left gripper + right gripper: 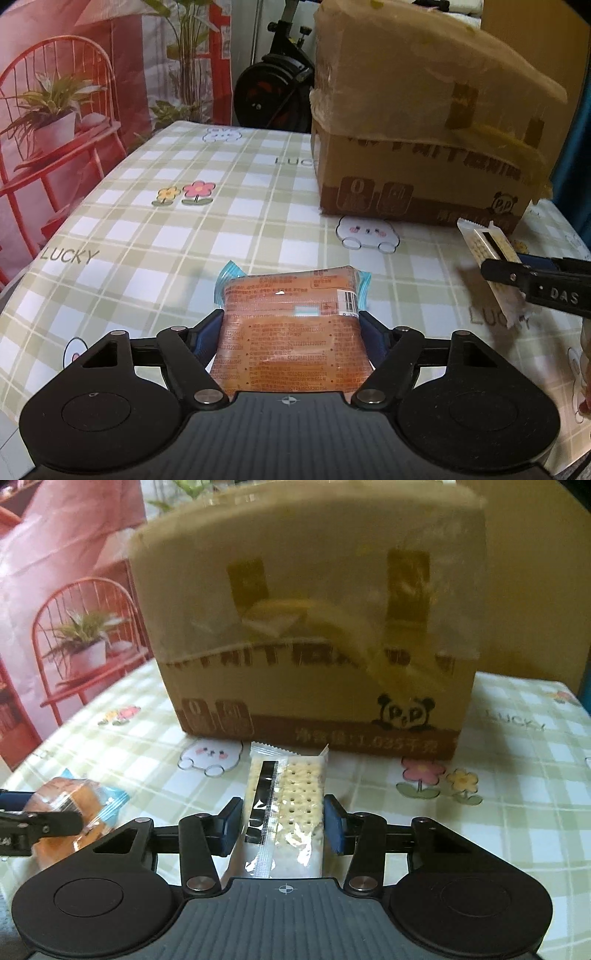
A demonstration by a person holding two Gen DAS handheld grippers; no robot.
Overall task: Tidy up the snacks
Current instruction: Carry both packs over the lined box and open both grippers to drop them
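Both grippers (291, 325) (282, 821) loaded; box (314, 627) close ahead.

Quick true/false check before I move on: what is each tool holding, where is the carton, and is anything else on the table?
1. The left tool is shut on the orange snack pack. True.
2. The right tool is open with nothing between its pads. False: it grips the cracker pack.
3. The cardboard box stands on the checked tablecloth. True.
4. The cracker pack lies inside the box. False: it is outside, in front of it.
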